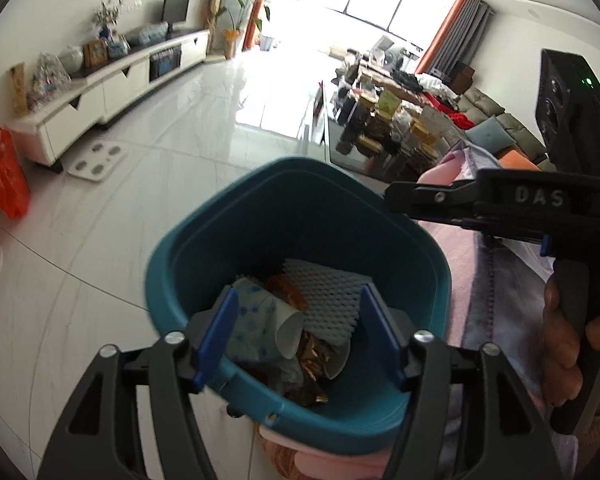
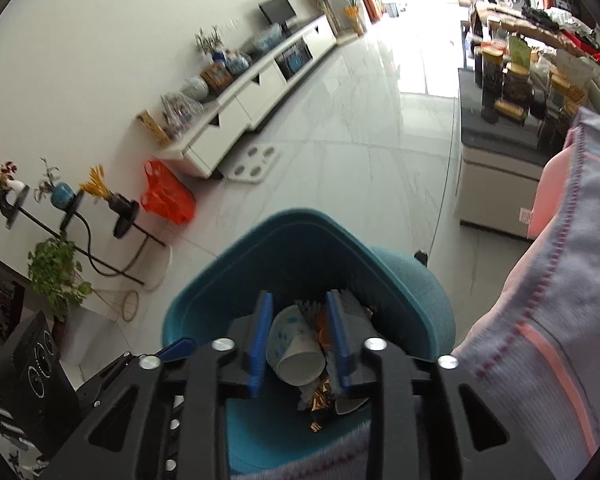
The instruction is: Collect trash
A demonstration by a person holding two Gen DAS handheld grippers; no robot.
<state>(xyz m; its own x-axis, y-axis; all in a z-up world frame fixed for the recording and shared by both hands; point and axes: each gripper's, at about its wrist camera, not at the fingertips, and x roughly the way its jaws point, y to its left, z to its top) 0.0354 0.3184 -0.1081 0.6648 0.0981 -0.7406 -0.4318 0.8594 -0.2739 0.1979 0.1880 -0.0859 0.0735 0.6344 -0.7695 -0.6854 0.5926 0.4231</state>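
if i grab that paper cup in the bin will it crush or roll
The paper cup looks thin-walled and already dented, so it would probably crush under a firm pinch. It lies on its side among wrappers in the teal bin, so it likely won't roll far.

Bin (image 1: 204, 248) below both sets of jaws. In bin, between left jaws: cup (image 1: 260, 320), mesh sheet (image 1: 324, 296) to its right, wrappers (image 1: 312, 360) beneath. Cup (image 2: 296, 344) between right jaws too. Blanket (image 2: 560, 280) right of bin. Cabinet (image 1: 112, 84) far ahead, left.
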